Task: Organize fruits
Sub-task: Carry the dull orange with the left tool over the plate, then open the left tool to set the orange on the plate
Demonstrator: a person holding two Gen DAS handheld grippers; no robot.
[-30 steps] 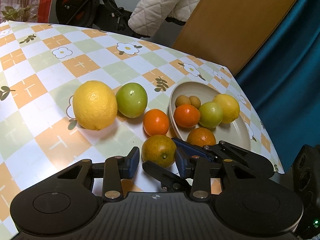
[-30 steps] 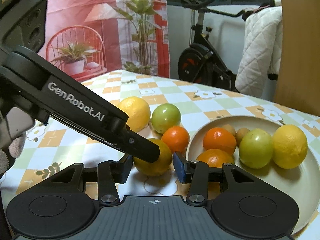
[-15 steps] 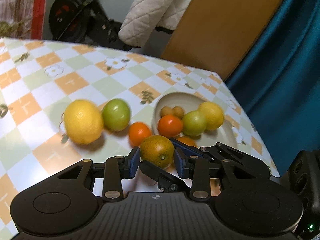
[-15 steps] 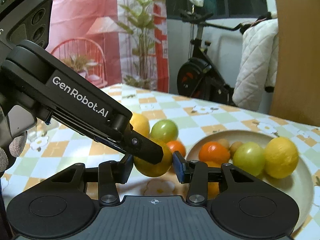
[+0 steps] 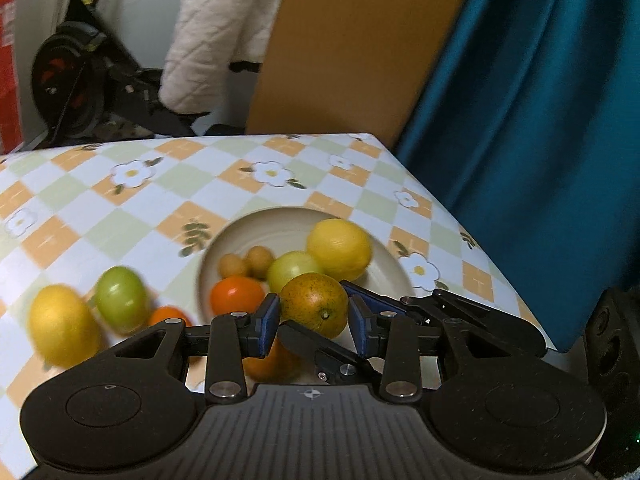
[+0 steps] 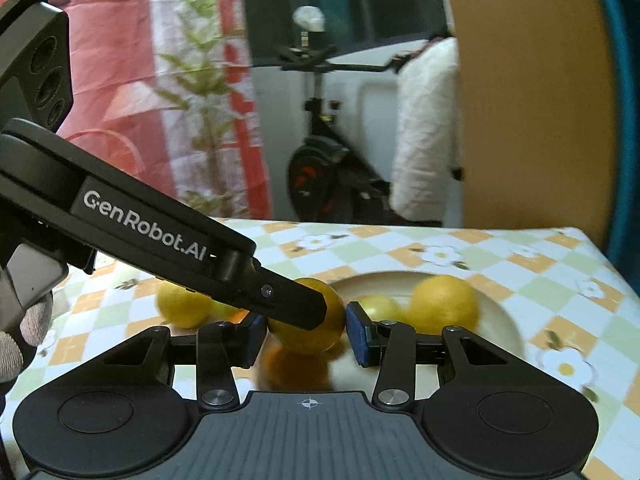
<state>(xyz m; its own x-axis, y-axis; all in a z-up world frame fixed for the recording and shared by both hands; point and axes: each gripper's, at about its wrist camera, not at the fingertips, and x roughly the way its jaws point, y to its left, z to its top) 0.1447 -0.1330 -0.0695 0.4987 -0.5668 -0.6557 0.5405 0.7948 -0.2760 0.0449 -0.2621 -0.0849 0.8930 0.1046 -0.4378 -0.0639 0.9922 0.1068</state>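
Greenish-orange and mottled, one orange (image 5: 314,306) sits raised above the surface (image 5: 120,216), between the blue pads of both tongs. The left tongs (image 5: 313,322) pinch it on both sides. The right tongs (image 6: 306,330) flank the same fruit, one pad touching it and the other just beside it; whether they grip it cannot be told. One beige plate (image 5: 380,264) near the surface's right edge holds a lemon (image 5: 339,249), a green tomato (image 5: 294,270), an orange tomato (image 5: 237,296) and two small brown fruits (image 5: 246,262); another orange fruit shows partly under the tongs. On the cloth left of the plate lie one lemon (image 5: 62,326), one green tomato (image 5: 122,300) and one small orange fruit (image 5: 168,316).
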